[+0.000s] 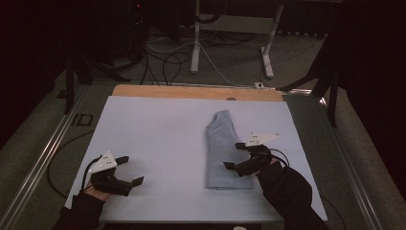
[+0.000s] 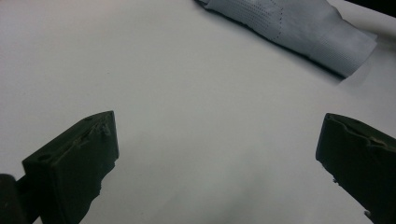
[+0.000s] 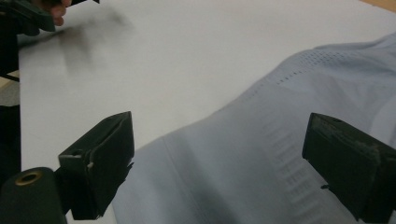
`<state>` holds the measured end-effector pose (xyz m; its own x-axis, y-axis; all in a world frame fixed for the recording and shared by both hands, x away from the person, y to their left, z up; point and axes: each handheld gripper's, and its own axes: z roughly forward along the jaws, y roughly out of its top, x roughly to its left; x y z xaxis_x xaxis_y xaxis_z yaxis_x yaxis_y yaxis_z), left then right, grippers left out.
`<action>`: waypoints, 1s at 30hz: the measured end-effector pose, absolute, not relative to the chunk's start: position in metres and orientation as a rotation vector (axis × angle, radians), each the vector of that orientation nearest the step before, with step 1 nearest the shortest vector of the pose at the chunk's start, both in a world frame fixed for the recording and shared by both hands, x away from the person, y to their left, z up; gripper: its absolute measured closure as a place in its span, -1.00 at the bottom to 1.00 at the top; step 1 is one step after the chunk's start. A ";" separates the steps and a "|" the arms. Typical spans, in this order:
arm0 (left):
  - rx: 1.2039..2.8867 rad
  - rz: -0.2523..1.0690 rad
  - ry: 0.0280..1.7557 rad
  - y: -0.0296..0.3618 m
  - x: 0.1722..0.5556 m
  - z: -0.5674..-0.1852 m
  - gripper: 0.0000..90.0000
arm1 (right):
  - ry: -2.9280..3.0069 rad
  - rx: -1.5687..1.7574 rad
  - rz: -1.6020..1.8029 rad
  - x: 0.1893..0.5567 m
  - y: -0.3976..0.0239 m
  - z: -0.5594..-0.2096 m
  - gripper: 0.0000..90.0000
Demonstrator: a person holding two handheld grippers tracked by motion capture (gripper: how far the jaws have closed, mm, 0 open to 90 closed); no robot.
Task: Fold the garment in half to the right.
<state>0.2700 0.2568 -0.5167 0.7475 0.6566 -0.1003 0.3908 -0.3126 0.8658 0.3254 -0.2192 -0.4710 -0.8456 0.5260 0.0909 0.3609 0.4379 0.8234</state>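
Lengthwise, folded garment (image 1: pixel 223 149) points toward table's far edge.

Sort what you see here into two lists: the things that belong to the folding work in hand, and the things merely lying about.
Part of the job:
- folded pale blue garment
- right gripper, jaws open over the garment
- left gripper, jaws open above bare sheet
- white sheet covering the table

Lying about:
- cables on the floor
- white stand legs behind the table
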 end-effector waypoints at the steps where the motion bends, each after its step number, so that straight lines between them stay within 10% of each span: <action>1: 1.939 0.331 0.803 0.257 0.270 -0.517 -0.99 | 2.500 0.787 1.377 0.325 -0.222 -0.472 -0.80; 30: 1.955 0.341 0.794 0.256 0.268 -0.516 -0.99 | 2.366 0.962 1.299 0.287 -0.283 -0.512 -0.80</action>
<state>0.2675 0.2556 -0.5158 0.7487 0.6569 -0.0890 0.3874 -0.3246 0.8629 0.2866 -0.2827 -0.5123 -0.7408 0.6677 0.0736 0.4206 0.3757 0.8258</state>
